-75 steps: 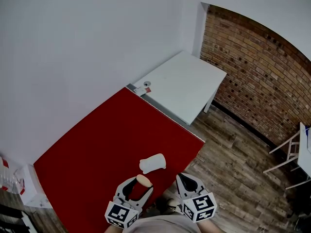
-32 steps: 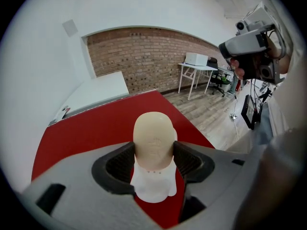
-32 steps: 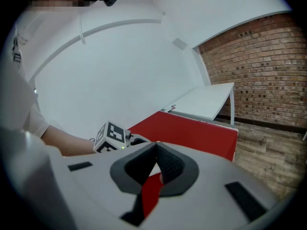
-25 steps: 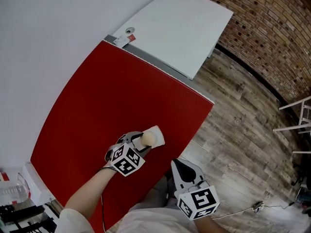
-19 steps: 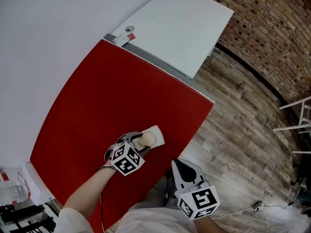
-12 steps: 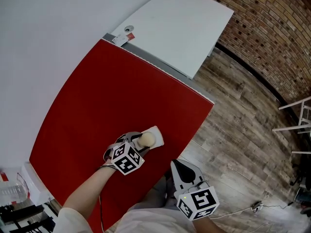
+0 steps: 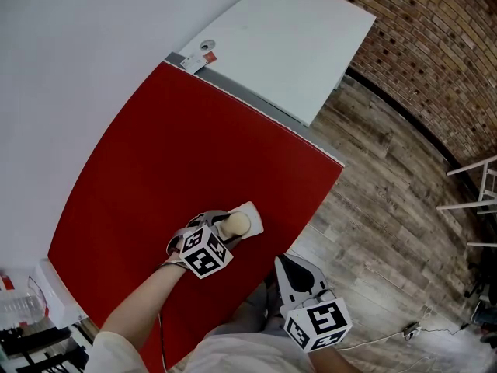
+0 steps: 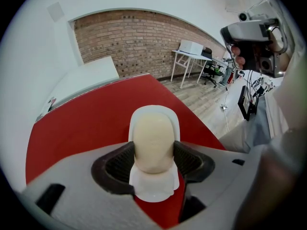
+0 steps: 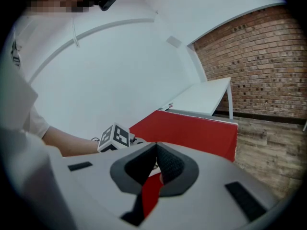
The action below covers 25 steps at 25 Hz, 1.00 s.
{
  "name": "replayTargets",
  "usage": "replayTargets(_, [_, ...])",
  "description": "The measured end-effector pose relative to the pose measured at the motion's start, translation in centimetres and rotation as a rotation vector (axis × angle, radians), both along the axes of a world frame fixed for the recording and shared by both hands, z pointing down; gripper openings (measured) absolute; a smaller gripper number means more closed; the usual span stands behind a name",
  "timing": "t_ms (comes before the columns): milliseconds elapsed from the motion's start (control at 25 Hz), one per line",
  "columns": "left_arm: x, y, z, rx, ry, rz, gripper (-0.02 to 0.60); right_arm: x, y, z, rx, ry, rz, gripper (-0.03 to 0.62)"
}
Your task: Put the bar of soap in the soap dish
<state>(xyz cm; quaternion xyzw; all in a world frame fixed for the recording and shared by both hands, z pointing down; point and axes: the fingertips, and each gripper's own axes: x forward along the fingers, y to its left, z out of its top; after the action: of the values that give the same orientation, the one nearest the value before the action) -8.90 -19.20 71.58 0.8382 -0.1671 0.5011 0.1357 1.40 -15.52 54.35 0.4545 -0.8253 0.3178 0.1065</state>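
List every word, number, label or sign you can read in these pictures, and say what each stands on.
No text here can be read.
Marker cube on the left gripper: black-and-white squares, no letters.
Marker cube on the right gripper: the same.
Small red-and-white card at the red table's far edge: too small to read.
Cream bar of soap: no stamp visible.

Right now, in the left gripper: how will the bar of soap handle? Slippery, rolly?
Probably stiff: the bar of soap shows no dent between the left gripper's fingers. Its smooth, curved sides look slippery, so a hard squeeze might squirt it out. Being oblong, it likely settles in the soap dish rather than rolling.
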Motion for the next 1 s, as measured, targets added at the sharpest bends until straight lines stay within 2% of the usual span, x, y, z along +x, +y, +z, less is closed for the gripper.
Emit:
replayTargets(440, [-0.3,0.6,0.2,-0.014,0.0,0.044,0.279,-0.1,0.0,0.2,-0.004,-0.005,0.001,0.006])
replayTargets(640, [-0.4,0.9,0.1,-0.017,0.009,0.028,0.279,-0.1,-0.1,0.2,0.001,-0.004,-0.006,0.006])
replayTargets(1000, [-0.5,-0.1,-3.1,0.058,0.054,-0.026,0.278,0.4,-0.4,-0.8,0.022,0.035,-0.032,0.006])
